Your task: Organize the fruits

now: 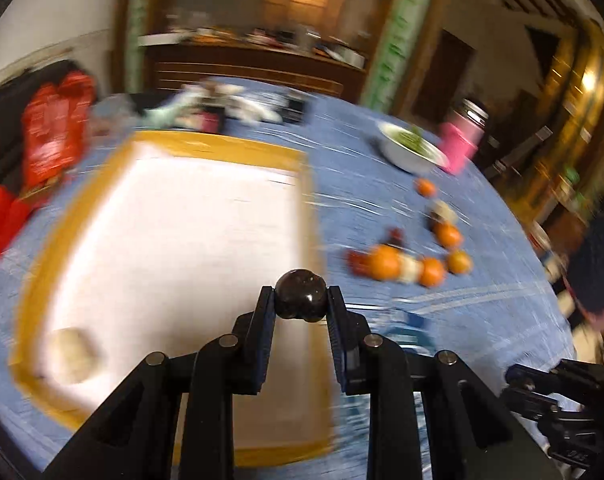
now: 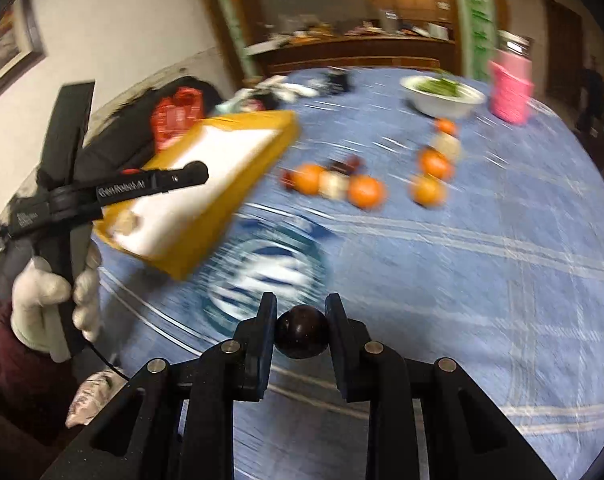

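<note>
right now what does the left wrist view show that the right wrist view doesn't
Left wrist view only: the left hand-held gripper shut on a dark round fruit above the yellow-rimmed tray.

Right wrist view only: the right hand-held gripper shut on another dark fruit, and a white-gloved hand.

Both: oranges, the white bowl, the pink container and the blue tablecloth.

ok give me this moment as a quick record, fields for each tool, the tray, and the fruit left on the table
left tool: shut on a dark round fruit, held over the tray's near right edge
right tool: shut on a second dark fruit, above the blue tablecloth
tray: yellow rim, white inside, one pale fruit in its near left corner
loose fruit: oranges, pale and dark pieces on the cloth, right of the tray
beyond the fruit: white bowl, pink container
image: motion blurred
</note>
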`<state>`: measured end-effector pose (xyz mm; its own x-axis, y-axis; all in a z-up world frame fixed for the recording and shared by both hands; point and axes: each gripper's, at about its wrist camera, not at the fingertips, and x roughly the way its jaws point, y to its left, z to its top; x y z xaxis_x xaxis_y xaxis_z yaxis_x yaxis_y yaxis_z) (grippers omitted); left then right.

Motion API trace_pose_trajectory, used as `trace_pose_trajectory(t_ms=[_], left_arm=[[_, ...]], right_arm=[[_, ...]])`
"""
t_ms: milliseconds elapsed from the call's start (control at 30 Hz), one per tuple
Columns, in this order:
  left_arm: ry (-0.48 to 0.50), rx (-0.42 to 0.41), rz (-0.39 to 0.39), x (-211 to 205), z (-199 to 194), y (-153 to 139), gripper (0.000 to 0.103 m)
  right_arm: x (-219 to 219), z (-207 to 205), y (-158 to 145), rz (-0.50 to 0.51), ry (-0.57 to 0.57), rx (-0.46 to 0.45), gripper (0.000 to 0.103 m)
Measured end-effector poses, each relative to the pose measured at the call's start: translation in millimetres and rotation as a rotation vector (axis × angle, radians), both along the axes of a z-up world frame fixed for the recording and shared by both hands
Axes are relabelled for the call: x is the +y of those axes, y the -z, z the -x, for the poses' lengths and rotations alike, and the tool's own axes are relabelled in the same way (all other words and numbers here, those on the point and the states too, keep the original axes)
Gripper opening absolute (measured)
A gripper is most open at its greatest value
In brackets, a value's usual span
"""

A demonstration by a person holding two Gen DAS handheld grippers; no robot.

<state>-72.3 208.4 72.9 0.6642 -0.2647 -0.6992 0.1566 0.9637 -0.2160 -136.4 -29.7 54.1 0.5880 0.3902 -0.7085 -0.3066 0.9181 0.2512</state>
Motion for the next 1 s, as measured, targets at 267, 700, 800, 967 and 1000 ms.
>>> trace_pose_trajectory(t_ms=[267,700,800,967,1000], left_arm=[[-0.206,0.028,0.046,88.1,5.3,12.5,0.025],[-0.262,0.003,0.099,118.9,11.7,12.6,0.064],[-0.279,-0.022,0.091,118.4,16.1,5.0,0.077],[-0.296,-0.057,0.035,102.1,25.1,-9.7,0.094],[-0.270,-0.065,0.038,94.6,27.7,-12.3,0.094]], right_arm=[[116.7,-45.2,-15.8,-0.064,-0.210,0.001,0.028],[178.9,-91.1,23.3,-0.028,-0.221,0.089,0.038],[173.9,-90.6,18.2,-0.041,-0.200,0.065,0.057],[155.9,-85.4,2.8,-0.065,-0.143,0.016,0.057],[147.5,-82.3,-0.6,-0.081,-0.125,0.009,0.057]])
